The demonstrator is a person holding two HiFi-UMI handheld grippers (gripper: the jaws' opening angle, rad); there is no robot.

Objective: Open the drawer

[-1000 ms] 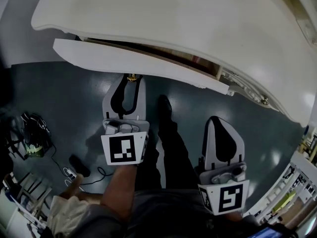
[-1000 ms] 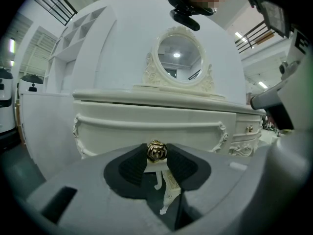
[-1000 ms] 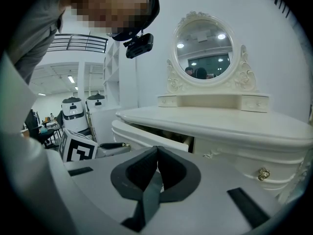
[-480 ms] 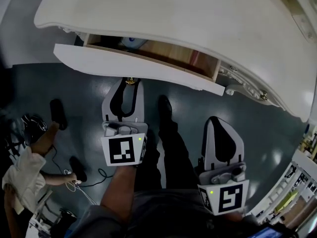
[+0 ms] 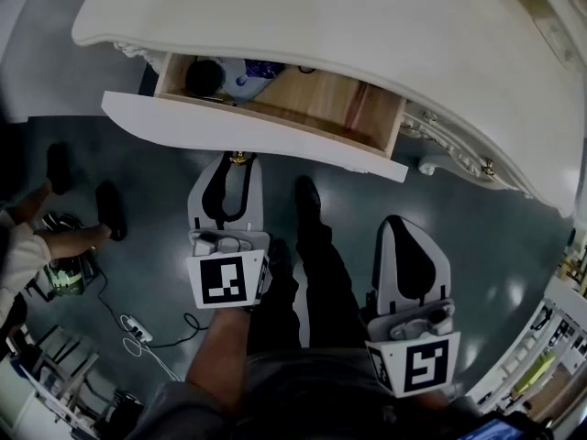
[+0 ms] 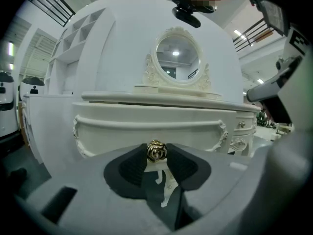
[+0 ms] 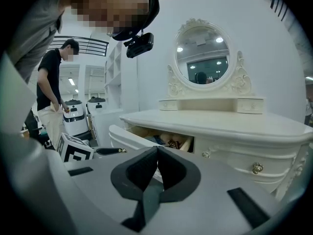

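Observation:
The white dressing table's drawer (image 5: 248,134) stands pulled out, its wooden inside (image 5: 312,106) showing with a dark round thing and a blue item at its left end. My left gripper (image 5: 239,161) is shut on the drawer's gold rose knob (image 6: 156,151), which sits pinched between the two dark pads (image 6: 129,168). The drawer front (image 6: 146,131) fills the left gripper view behind the knob. My right gripper (image 5: 394,223) hangs back from the table, to the right, pads together with nothing in them (image 7: 157,153). In the right gripper view the open drawer (image 7: 146,138) shows from the side.
The white tabletop (image 5: 367,44) overhangs the drawer; an oval mirror (image 7: 203,55) stands on it. Further small drawers with gold knobs (image 7: 257,168) lie to the right. A person's feet (image 5: 87,218) and cables (image 5: 138,324) are on the dark floor at left.
The drawer has slid out toward me with my left gripper on its knob; its wooden inside and contents have come into view. A person at left shifted. The right gripper stayed put.

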